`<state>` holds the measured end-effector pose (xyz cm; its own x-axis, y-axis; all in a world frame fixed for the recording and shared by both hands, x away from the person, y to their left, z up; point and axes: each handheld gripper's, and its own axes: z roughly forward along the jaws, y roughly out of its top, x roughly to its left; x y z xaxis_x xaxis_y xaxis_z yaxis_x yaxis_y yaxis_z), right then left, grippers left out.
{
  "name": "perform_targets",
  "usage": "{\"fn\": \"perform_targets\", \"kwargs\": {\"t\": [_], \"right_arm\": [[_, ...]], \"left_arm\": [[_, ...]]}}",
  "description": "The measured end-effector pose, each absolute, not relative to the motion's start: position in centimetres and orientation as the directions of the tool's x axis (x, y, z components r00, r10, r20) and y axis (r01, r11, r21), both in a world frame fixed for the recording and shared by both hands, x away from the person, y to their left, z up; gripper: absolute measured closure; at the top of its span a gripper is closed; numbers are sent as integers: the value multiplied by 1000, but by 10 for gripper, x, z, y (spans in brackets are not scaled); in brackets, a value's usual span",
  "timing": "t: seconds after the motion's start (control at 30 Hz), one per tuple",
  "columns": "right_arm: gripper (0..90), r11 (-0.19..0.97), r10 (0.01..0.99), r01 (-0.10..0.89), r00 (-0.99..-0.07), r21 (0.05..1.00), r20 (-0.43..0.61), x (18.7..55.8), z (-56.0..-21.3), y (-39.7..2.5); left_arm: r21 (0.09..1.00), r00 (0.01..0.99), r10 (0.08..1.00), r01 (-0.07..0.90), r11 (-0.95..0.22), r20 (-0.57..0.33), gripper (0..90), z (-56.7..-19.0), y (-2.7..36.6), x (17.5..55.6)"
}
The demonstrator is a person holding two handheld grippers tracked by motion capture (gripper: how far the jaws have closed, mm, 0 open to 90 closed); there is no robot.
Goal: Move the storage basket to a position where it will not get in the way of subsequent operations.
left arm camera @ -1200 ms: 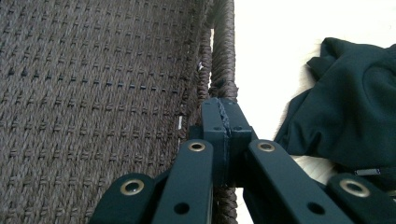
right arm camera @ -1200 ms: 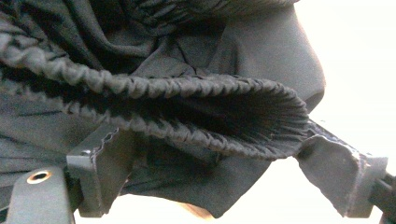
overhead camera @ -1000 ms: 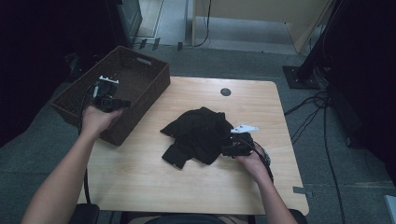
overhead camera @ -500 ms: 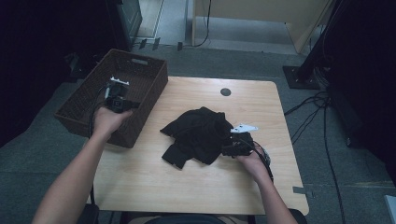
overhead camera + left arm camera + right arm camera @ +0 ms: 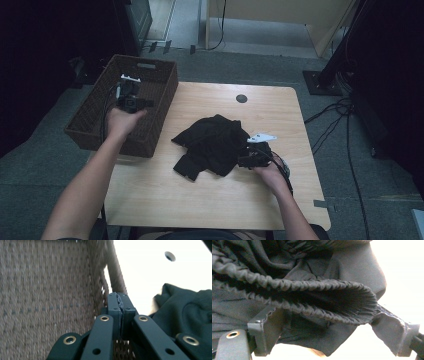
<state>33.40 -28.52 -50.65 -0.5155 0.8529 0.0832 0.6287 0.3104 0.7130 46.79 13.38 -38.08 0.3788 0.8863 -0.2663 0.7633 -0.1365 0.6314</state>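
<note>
Left claw (image 5: 129, 90), at the upper left of the high view, hovers over the wicker basket (image 5: 90, 131) while the black garment (image 5: 212, 145) lies mid-desk (image 5: 200, 200); its own view shows jaws pressed together, empty, whereas the right claw (image 5: 334, 332) spreads around the garment's gathered waistband (image 5: 312, 290), seemingly readying a grip.

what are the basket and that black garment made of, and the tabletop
The basket looks like dark brown woven wicker or rattan: the left gripper view shows a matte plaited weave. The black garment is soft matte fabric, likely a knit, with a gathered elastic-looking band seen in the right gripper view. The tabletop looks like pale wood or wood-look laminate, smooth with faint grain.
</note>
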Motion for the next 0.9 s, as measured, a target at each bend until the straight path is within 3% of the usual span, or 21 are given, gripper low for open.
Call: {"fn": "perform_targets", "kwargs": {"t": [0.3, 0.47, 0.9], "right_arm": [[135, 309, 853, 631, -515, 712, 85, 334, -506, -285], [136, 313, 852, 628, -518, 712, 83, 334, -506, -285], [135, 318, 850, 628, -520, 710, 79, 332, -508, -286]], "left_arm": [[616, 416, 871, 767, -182, -261, 900, -377, 107, 487], [582, 422, 887, 775, -245, -188, 900, -390, 85, 497], [596, 344, 911, 789, -149, -228, 900, -395, 107, 509]]}}
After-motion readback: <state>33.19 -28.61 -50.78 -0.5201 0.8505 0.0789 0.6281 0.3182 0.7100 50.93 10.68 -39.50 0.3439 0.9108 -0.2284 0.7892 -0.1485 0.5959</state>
